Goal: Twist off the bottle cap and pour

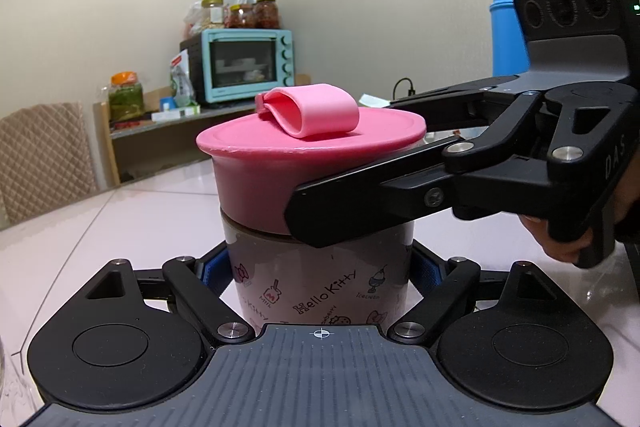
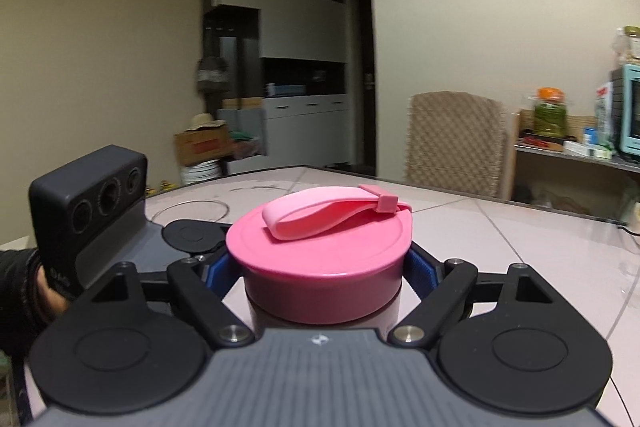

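A bottle [image 1: 316,259] with a Hello Kitty print stands on the pale table. Its wide pink cap [image 1: 272,159] carries a folded pink strap [image 1: 316,111]. My left gripper [image 1: 320,277] is shut on the bottle's body, its blue pads [image 1: 214,273] pressing on both sides. My right gripper [image 1: 352,163] reaches in from the right and is shut on the cap; its near black finger [image 1: 360,199] lies across the cap's side. In the right wrist view the cap [image 2: 320,247] sits between the right gripper's [image 2: 324,269] blue pads [image 2: 420,265]. The left gripper's camera housing [image 2: 92,187] shows at the left.
The tiled table [image 1: 120,227] stretches out to the left and back. A blue thermos [image 1: 506,27] stands at the back right. A teal toaster oven [image 1: 248,65] and jars sit on a shelf behind. A quilted chair [image 2: 456,143] stands at the table's far side.
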Motion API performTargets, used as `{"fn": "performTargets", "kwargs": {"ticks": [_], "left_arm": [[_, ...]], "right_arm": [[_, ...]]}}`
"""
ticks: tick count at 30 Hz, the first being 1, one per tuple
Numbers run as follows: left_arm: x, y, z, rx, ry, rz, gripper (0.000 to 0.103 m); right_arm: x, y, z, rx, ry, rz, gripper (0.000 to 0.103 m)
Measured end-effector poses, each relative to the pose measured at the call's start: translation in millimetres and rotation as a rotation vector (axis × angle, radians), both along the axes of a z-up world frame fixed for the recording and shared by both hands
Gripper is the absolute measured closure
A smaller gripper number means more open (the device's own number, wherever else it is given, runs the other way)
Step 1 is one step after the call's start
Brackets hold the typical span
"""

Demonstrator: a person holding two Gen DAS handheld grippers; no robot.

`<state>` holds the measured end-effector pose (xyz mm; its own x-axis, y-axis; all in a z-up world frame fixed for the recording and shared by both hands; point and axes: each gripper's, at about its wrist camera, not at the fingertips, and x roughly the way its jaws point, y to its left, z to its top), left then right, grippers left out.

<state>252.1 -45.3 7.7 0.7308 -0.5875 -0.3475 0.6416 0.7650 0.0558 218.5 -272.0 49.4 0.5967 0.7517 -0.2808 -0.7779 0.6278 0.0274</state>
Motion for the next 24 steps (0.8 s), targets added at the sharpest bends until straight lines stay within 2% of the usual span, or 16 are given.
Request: {"fn": "performTargets", "kwargs": {"ticks": [4,9,16,24], "left_arm": [[1,2,0,-0.001,0.000,0.000,0.013],[2,5,0,-0.001,0.000,-0.001,0.013],[6,9,1,-0.005,0.002,0.000,0.013],[7,10,0,-0.004,0.001,-0.001,0.013]], "right_arm": [[4,-3,3,0.001,0.002,0.048,0.018],[1,1,8,-0.012,0.004,0.033,0.018],[-21,6,15,-0.036,-0.003,-0.104,0.008],[-44,15,14,-0.053,0.015,-0.299,0.007]]}}
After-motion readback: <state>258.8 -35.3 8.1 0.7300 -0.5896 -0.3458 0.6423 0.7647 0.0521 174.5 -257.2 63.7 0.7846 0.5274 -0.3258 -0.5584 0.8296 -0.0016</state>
